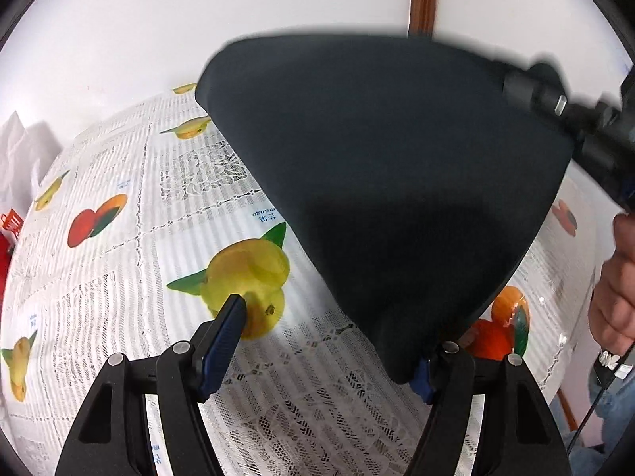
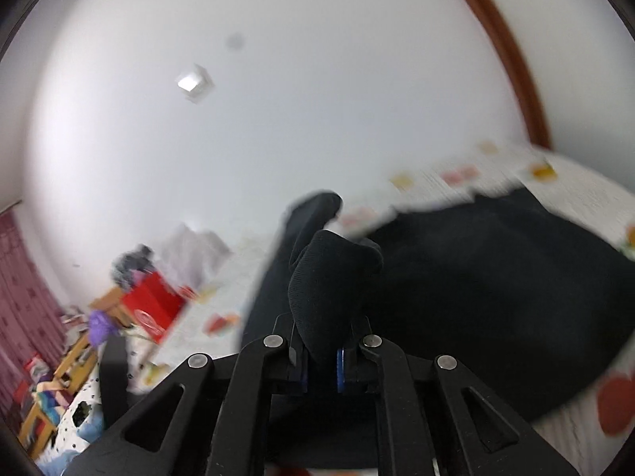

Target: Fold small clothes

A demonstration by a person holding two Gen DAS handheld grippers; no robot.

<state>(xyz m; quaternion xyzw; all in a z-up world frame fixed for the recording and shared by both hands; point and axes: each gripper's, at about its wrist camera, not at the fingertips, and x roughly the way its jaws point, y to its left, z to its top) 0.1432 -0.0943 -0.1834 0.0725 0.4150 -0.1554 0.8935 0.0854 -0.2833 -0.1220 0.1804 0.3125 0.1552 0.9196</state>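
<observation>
A dark navy garment hangs stretched above the table; it also fills the right wrist view. My left gripper is open wide; its left finger is bare and the garment's lower corner drapes over its right finger. My right gripper is shut on a bunched edge of the garment. In the left wrist view the right gripper holds the garment's upper right corner.
A white lace tablecloth with printed fruit covers the table. A red box and white crumpled items stand at the table's far left. A person's hand is at the right. A white wall lies behind.
</observation>
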